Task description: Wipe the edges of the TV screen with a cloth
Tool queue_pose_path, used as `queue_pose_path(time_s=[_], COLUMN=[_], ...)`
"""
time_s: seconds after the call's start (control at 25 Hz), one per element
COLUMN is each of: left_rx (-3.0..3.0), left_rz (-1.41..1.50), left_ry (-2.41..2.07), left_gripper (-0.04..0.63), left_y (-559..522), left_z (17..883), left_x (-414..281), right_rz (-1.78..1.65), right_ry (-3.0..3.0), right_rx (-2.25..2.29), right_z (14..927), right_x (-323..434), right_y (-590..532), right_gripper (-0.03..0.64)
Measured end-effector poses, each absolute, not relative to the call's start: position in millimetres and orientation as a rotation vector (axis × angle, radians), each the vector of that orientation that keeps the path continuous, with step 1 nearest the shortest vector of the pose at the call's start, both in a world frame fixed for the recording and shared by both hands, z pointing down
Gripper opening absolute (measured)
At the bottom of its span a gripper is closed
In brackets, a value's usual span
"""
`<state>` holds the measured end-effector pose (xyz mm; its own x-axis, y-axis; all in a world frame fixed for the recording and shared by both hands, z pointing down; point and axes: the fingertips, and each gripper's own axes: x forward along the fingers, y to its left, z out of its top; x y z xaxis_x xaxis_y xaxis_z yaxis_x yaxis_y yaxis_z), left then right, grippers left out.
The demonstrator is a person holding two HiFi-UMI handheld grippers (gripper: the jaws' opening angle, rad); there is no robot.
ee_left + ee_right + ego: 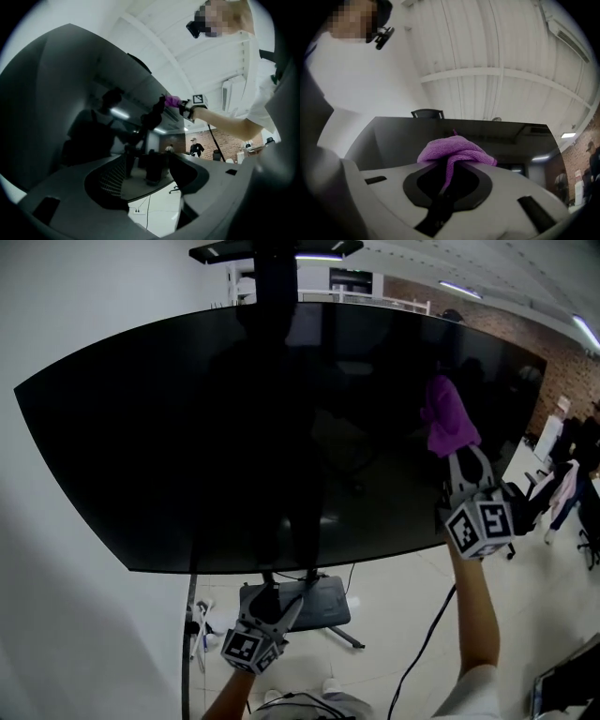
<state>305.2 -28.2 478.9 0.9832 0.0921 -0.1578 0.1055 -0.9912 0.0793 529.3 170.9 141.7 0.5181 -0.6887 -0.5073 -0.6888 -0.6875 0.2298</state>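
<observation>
Head view: right hand-held gripper (pixel 459 457), clamped on the purple cloth (pixel 448 418), sits just inside the TV screen (pixel 234 427)'s right edge; left hand-held gripper (pixel 279 596) hangs open, farther off.

I'm seeing a dark stand base (pixel 309 606) sitting on the pale floor (pixel 394 589), a black cable (pixel 424 641) lying beside it, a brick wall (pixel 561 360) running along the right, and a ceiling light (pixel 459 289) glowing overhead.

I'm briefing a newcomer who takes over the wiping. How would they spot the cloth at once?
Start at the big dark TV screen. Near its right side the right gripper is raised. The cloth is the bunched purple fabric clamped in its jaws, the only bright colour against the black screen.
</observation>
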Motion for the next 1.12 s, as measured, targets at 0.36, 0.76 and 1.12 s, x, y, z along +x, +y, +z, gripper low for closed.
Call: queue_pose_path(time_s=[0.36, 0.76, 1.12], left_rx=[3.138, 3.117, 3.084], left_rz=[-0.220, -0.208, -0.181], left_ry=[-0.162, -0.414, -0.394], left_gripper=[0.276, 0.276, 0.276], left_y=[-68.2, -88.2, -67.5], left_z=[488.7, 496.3, 476.5], left_x=[271.3, 241.9, 247.3], right_rz=[0.500, 0.149, 0.162], right_ry=[1.356, 1.542, 1.630], right_rx=[-2.739, -2.751, -2.708], right_z=[378.4, 491.6, 499.0], right_x=[455.8, 398.0, 383.4], right_y=[126.4, 76.3, 65.6], right_gripper=[0.038, 0.035, 0.035])
